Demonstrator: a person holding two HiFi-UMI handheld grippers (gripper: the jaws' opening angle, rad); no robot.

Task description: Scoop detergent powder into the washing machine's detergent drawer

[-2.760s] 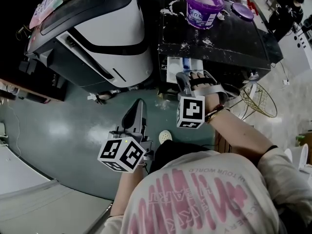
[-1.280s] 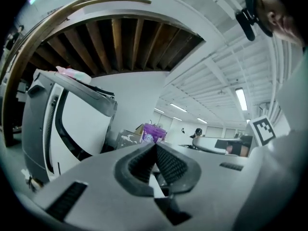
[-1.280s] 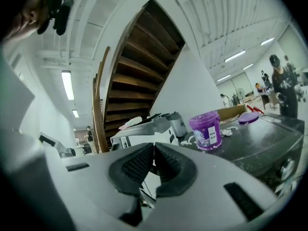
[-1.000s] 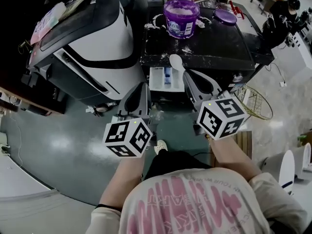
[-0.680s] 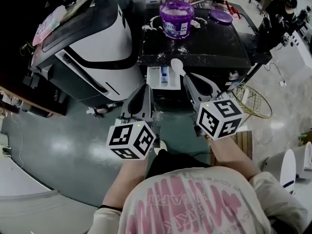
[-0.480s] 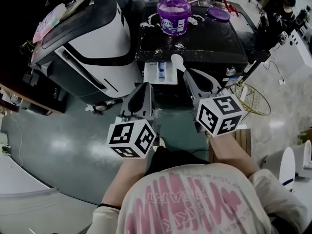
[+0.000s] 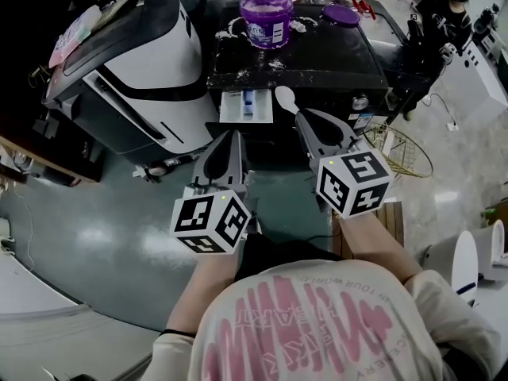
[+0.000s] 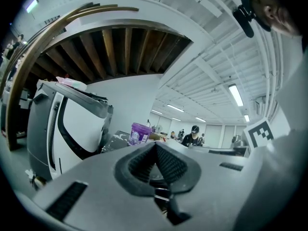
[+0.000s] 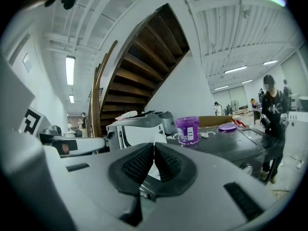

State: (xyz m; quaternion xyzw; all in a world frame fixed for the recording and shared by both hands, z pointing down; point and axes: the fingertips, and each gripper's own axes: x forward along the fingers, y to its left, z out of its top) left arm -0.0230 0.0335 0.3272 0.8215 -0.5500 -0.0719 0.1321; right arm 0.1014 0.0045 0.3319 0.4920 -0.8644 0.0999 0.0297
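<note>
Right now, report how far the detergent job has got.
Done: the purple detergent tub stands open, lid beside it, and the detergent drawer is pulled out. In hand: the right gripper grips the white spoon. Left, apparently: scooping powder into the drawer.

Dim overhead light, fisheye-warped edges

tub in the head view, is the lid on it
No, the tub stands open and the lid lies beside it on the machine.
</note>
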